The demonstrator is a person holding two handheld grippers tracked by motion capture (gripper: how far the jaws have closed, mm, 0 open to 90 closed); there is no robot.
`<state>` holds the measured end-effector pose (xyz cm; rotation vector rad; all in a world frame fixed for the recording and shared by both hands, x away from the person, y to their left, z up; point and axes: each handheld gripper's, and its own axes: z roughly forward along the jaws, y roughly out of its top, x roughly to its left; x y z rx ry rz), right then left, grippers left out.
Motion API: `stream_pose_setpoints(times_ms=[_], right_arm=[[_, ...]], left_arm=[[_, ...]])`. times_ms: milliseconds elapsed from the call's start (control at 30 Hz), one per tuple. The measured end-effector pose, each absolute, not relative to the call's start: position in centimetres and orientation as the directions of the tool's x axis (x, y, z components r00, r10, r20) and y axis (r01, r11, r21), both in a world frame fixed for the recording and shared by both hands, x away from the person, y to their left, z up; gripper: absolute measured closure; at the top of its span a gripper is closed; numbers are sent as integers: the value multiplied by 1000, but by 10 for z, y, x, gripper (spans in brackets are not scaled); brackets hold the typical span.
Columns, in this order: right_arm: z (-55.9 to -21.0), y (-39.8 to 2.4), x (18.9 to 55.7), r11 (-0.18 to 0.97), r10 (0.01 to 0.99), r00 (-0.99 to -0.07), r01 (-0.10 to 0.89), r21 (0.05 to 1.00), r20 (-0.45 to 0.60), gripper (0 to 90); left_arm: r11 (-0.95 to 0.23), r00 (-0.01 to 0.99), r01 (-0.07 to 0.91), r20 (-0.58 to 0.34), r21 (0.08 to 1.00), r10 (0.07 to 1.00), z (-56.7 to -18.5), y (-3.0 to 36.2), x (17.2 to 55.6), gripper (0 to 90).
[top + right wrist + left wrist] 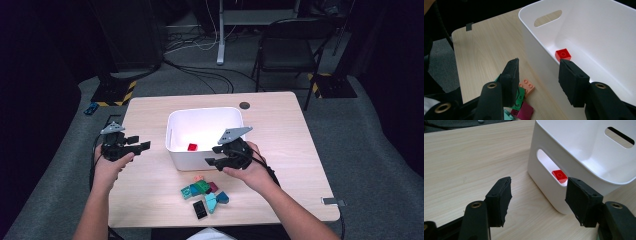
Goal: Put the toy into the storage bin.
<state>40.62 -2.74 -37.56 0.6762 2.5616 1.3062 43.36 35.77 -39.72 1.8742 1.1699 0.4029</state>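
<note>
While the right gripper hangs at the near wall of the white bin, its jaws stand spread with nothing between the pads; in the right gripper view they straddle the bin's rim, one pad over the table side and one over the inside. The work in hand looks like moving bricks from the pile into the bin. One red brick already lies on the bin floor, just beyond the inner pad. The loose bricks sit below and beside the outer pad, close against the bin: a peach brick nearest the wall, a green brick and a magenta brick under the pad.

The left gripper rests on the bin's other side, jaws also spread and empty, pointed at the handle slot through which the red brick shows.

My worry is the tight clearance. The pile lies so near the wall that a descent from here could catch the inner pad on the rim and shove or tip the bin, since nothing steadies it. The bricks also touch and overlap, so closing on one may drag or flick a neighbour, or pinch two at once. A grip across a brick's corner instead of flat faces could let it twist out during the lift.
</note>
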Motion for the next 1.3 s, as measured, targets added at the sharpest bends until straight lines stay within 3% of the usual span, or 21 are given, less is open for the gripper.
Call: stream_pose_setpoints(times_ms=[400, 1300], right_arm=[[-417, -21, 398, 531, 485, -874, 328, 782, 37, 488], [-479, 4, 395, 549, 450, -880, 406, 730, 150, 444]], left_arm=[[-185, 502, 568, -159, 802, 850, -398, 358, 434, 369], [-189, 499, 575, -158, 796, 852, -400, 358, 434, 368]])
